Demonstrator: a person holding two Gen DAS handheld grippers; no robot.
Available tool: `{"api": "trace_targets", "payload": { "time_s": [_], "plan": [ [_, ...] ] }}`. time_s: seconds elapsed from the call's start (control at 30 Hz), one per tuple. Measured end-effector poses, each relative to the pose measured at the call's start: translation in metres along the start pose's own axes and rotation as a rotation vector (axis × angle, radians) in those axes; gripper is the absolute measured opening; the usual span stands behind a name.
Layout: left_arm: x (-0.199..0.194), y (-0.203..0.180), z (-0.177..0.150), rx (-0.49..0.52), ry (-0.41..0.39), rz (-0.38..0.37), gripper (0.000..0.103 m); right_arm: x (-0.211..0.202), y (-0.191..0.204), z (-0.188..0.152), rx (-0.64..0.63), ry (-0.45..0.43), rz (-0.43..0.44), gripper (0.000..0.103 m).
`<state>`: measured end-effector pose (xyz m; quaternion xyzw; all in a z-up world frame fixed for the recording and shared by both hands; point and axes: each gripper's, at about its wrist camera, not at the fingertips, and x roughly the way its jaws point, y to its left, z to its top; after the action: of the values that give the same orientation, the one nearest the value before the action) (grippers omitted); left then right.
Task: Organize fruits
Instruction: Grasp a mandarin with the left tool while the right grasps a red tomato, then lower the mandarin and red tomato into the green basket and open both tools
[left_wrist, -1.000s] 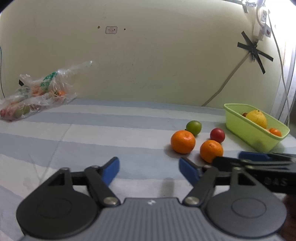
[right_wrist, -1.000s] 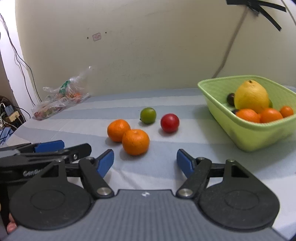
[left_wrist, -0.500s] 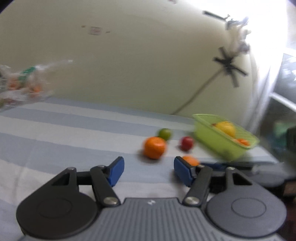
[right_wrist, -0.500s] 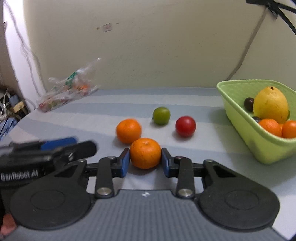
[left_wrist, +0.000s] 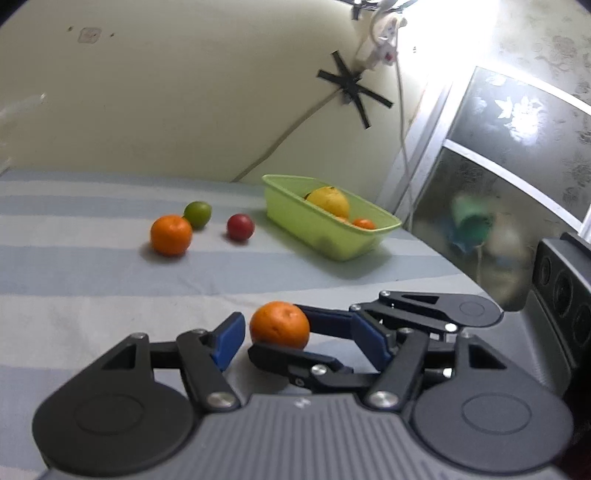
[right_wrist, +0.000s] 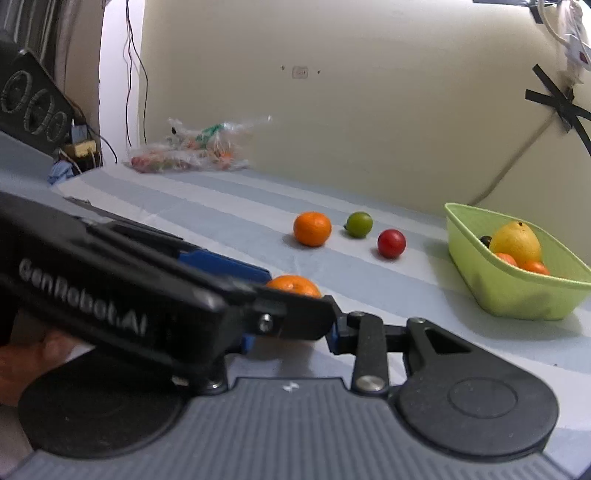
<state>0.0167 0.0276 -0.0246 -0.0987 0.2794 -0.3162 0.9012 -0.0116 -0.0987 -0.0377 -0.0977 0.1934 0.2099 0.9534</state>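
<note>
The right claw (left_wrist: 291, 343) is clamped on a round orange mandarin with dimpled peel (left_wrist: 279, 324), its blue pads pressing the fruit from above and below in the lower middle of the left wrist view. In the right wrist view only the top of that mandarin (right_wrist: 293, 285) shows, just left of centre, behind the black body of the left claw (left_wrist: 299, 341), which crosses the lower left of the frame.

The left claw stands about half open with nothing pressed between its blue pads; the held mandarin sits just ahead of the gap, nearer the left pad.

The relation that matters is fruit to bin. The lime-green rectangular plastic basket (right_wrist: 517, 295) lies to the right of the held mandarin and farther back, at the right edge of the right wrist view, its long axis running away toward the wall. It already holds a large yellow fruit (right_wrist: 515, 240) and small orange ones. The right claw, already carrying the fruit, is the nearer one to it.

On the blue-and-white striped cloth (left_wrist: 74, 258) lie a second orange mandarin (left_wrist: 171, 235), a green lime (left_wrist: 197, 214) and a red round fruit (left_wrist: 240, 227), left of the basket in both views.
</note>
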Motion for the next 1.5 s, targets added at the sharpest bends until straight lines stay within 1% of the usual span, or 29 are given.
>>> {"api": "trace_targets", "payload": {
  "time_s": [0.03, 0.07, 0.1, 0.13, 0.17, 0.23, 0.3, 0.33, 0.4, 0.47, 0.5, 0.53, 0.6, 0.63, 0.67, 0.73, 0.77, 0.83, 0.97, 1.03, 1.07, 1.13, 1.2, 1.23, 1.27, 1.3, 1.37, 1.43, 1.5],
  "plan": [
    [0.001, 0.003, 0.000, -0.013, 0.004, 0.002, 0.059, 0.003, -0.002, 0.001, 0.007, 0.013, 0.017, 0.040],
    [0.002, 0.004, 0.000, -0.017, 0.006, 0.029, 0.043, 0.005, -0.004, 0.001, 0.015, 0.023, 0.031, 0.040],
    [0.005, 0.005, 0.000, -0.007, 0.016, 0.064, 0.036, 0.008, -0.006, 0.001, 0.025, 0.035, 0.045, 0.043],
    [0.006, 0.006, -0.001, -0.009, 0.016, 0.065, 0.036, 0.008, -0.009, 0.001, 0.035, 0.044, 0.065, 0.058],
    [0.005, 0.009, -0.002, -0.027, 0.012, 0.057, 0.036, 0.006, -0.010, 0.000, 0.044, 0.042, 0.082, 0.069],
    [0.001, 0.011, -0.001, -0.035, -0.002, 0.069, 0.039, -0.001, -0.015, -0.002, 0.039, 0.030, 0.109, 0.071],
    [-0.004, 0.013, -0.002, -0.034, -0.018, 0.076, 0.050, -0.016, -0.021, -0.008, 0.029, 0.028, 0.122, 0.070],
    [-0.009, 0.014, -0.003, -0.031, -0.031, 0.062, 0.054, -0.023, -0.028, -0.011, 0.037, 0.021, 0.129, 0.070],
    [-0.020, 0.012, -0.007, -0.004, -0.058, 0.046, 0.066, -0.036, -0.046, -0.017, 0.090, 0.011, 0.132, 0.069],
    [-0.023, 0.005, -0.009, 0.045, -0.069, 0.059, 0.069, -0.044, -0.064, -0.018, 0.162, 0.001, 0.127, 0.067],
    [-0.022, 0.001, -0.009, 0.063, -0.065, 0.063, 0.069, -0.046, -0.074, -0.017, 0.200, -0.013, 0.118, 0.064],
    [-0.019, -0.001, -0.008, 0.077, -0.057, 0.065, 0.069, -0.046, -0.080, -0.014, 0.230, -0.023, 0.107, 0.058],
    [-0.010, -0.006, -0.005, 0.101, -0.039, 0.077, 0.067, -0.036, -0.089, -0.003, 0.271, -0.026, 0.080, 0.049],
    [-0.005, -0.009, -0.003, 0.115, -0.028, 0.090, 0.066, -0.029, -0.088, 0.002, 0.268, -0.020, 0.070, 0.043],
    [0.002, -0.011, -0.001, 0.130, -0.016, 0.112, 0.063, -0.021, -0.085, 0.010, 0.246, -0.017, 0.062, 0.039],
    [0.009, -0.013, -0.002, 0.146, 0.003, 0.138, 0.056, -0.003, -0.075, 0.022, 0.184, -0.025, 0.040, 0.038],
    [0.013, -0.012, -0.001, 0.146, 0.017, 0.144, 0.050, 0.006, -0.072, 0.027, 0.164, -0.023, 0.020, 0.038],
    [0.017, -0.009, -0.002, 0.132, 0.037, 0.114, 0.046, 0.032, -0.069, 0.037, 0.142, -0.004, -0.015, 0.039],
    [0.015, -0.006, -0.004, 0.123, 0.023, 0.091, 0.038, 0.076, -0.072, 0.049, 0.146, 0.066, -0.064, 0.039],
    [0.015, -0.007, -0.005, 0.126, 0.020, 0.090, 0.038, 0.093, -0.075, 0.053, 0.163, 0.101, -0.042, 0.040],
    [0.015, -0.007, -0.006, 0.127, 0.019, 0.089, 0.038, 0.097, -0.071, 0.054, 0.142, 0.090, -0.064, 0.042],
    [0.015, -0.005, -0.005, 0.121, 0.018, 0.085, 0.038, 0.105, -0.064, 0.057, 0.093, 0.092, -0.092, 0.044],
    [0.014, -0.004, -0.006, 0.110, 0.017, 0.080, 0.038, 0.105, -0.063, 0.058, 0.090, 0.094, -0.100, 0.040],
    [0.014, -0.004, -0.005, 0.107, 0.017, 0.079, 0.038, 0.104, -0.064, 0.058, 0.085, 0.092, -0.108, 0.031],
    [0.014, -0.004, -0.005, 0.104, 0.016, 0.080, 0.038, 0.102, -0.063, 0.056, 0.076, 0.093, -0.119, 0.027],
    [0.014, -0.004, -0.005, 0.101, 0.013, 0.084, 0.037, 0.098, -0.064, 0.055, 0.075, 0.093, -0.106, 0.027],
    [0.012, -0.002, -0.005, 0.089, 0.000, 0.097, 0.037, 0.095, -0.067, 0.054, 0.071, 0.083, -0.112, 0.027],
    [0.007, 0.003, -0.005, 0.059, -0.019, 0.091, 0.037, 0.080, -0.063, 0.050, 0.054, 0.047, -0.116, 0.027],
    [0.005, 0.007, -0.005, 0.033, -0.027, 0.086, 0.037, 0.057, -0.059, 0.043, 0.048, 0.006, -0.111, 0.027]
  ]
}}
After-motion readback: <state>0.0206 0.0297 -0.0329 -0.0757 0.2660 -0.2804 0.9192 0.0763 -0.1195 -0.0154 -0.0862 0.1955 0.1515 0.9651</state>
